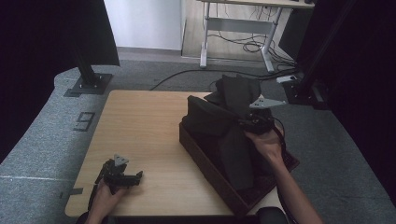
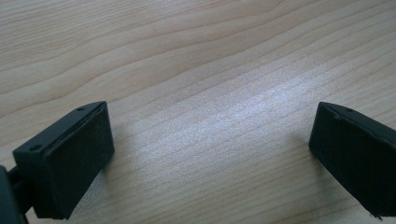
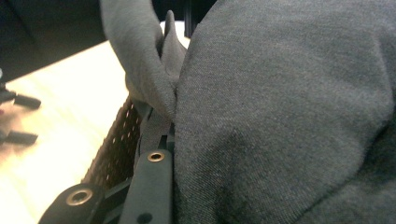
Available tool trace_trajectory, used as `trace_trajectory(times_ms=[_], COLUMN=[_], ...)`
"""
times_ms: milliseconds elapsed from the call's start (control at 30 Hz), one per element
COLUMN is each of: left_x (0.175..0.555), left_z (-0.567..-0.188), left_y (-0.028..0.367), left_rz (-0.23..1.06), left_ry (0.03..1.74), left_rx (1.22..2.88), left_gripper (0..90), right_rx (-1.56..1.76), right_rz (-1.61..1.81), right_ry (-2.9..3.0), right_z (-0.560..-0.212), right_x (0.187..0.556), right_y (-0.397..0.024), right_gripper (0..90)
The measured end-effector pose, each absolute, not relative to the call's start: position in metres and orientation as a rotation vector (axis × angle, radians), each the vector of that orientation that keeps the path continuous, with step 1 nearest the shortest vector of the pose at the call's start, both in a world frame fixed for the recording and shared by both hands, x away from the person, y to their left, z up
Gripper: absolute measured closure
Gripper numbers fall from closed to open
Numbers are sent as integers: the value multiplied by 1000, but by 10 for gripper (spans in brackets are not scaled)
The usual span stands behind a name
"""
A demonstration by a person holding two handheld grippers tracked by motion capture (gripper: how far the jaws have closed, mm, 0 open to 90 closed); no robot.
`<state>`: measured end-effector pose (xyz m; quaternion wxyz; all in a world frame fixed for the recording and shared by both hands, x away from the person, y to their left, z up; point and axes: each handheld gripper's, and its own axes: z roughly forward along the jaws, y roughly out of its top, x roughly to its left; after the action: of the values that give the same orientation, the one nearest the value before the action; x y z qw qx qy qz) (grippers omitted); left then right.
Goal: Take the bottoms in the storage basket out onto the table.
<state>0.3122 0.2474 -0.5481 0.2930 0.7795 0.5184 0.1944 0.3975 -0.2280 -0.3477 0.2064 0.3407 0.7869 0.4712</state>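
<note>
A dark grey garment (image 1: 232, 122) hangs bunched above a dark woven basket (image 1: 205, 164) at the table's right side, with its lower folds still inside. My right gripper (image 1: 242, 122) is shut on the cloth and holds it up over the basket. In the right gripper view the grey garment (image 3: 280, 116) presses against one black finger (image 3: 152, 186) and hides the other. My left gripper (image 1: 136, 176) rests low on the wooden table (image 1: 140, 121) at the front left. Its jaws stand wide open, with bare wood between them at my left gripper (image 2: 210, 135).
The basket's perforated wall (image 3: 112, 154) runs beside the cloth. Behind the table stand a black post on a base plate (image 1: 88, 80) at the left, another black stand (image 1: 303, 88) at the right, and desk legs (image 1: 233, 35) with cables on the floor.
</note>
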Motion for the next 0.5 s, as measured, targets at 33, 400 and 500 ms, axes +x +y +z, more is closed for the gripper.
trace_trajectory(times_ms=[33,400,500], left_x=[312,313,313], left_z=[-548,-548,-548], left_y=[248,255,255], left_rz=[518,528,528], left_ry=[1382,1403,1404], left_rx=[2077,2065,2064], left_gripper=[0,0,0], right_rx=[939,932,913], right_rz=[1323,1414,1424], right_ry=[2164,2011,1980], right_z=[-342,-309,-300], right_x=[396,391,389], right_y=[-229,-237,-236], right_gripper=[669,668,668])
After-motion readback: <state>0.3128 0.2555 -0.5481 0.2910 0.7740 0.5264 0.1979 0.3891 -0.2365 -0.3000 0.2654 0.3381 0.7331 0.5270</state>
